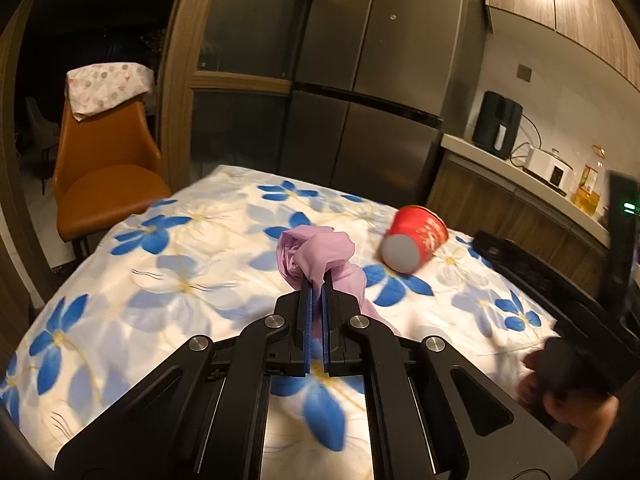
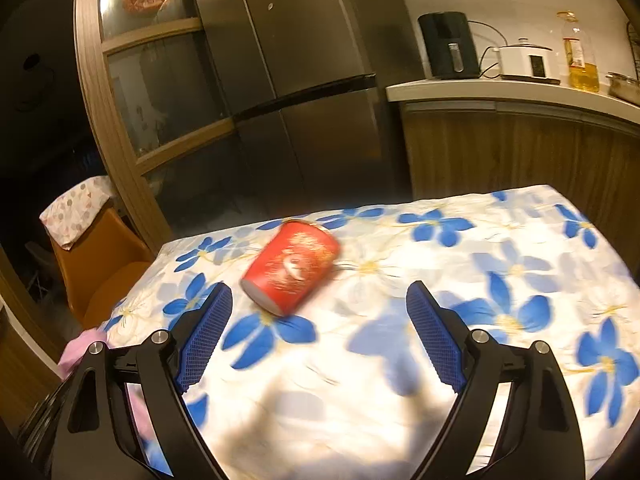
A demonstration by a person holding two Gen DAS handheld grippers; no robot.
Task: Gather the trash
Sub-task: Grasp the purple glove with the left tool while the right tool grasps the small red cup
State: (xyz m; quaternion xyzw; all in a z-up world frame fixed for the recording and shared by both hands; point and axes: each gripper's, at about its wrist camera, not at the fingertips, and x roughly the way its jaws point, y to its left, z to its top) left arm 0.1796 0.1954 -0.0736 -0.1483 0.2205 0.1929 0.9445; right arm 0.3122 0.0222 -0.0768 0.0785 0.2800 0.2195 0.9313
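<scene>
A red paper cup (image 1: 416, 238) lies on its side on the flowered tablecloth (image 1: 160, 280), its base towards me. My left gripper (image 1: 317, 280) is shut on a purple plastic bag (image 1: 316, 256) and holds it above the cloth, left of the cup. In the right wrist view the same cup (image 2: 294, 268) lies ahead and a little left of my right gripper (image 2: 320, 300), which is open wide and empty above the cloth (image 2: 440, 360). A bit of the purple bag (image 2: 80, 348) shows at the left edge.
An orange chair (image 1: 104, 168) with a cloth over its back stands at the table's far left. A steel fridge (image 1: 360, 100) is behind. A counter (image 2: 520, 88) at the right carries an air fryer, a cooker and an oil bottle. The other hand-held gripper (image 1: 580, 300) is at the right.
</scene>
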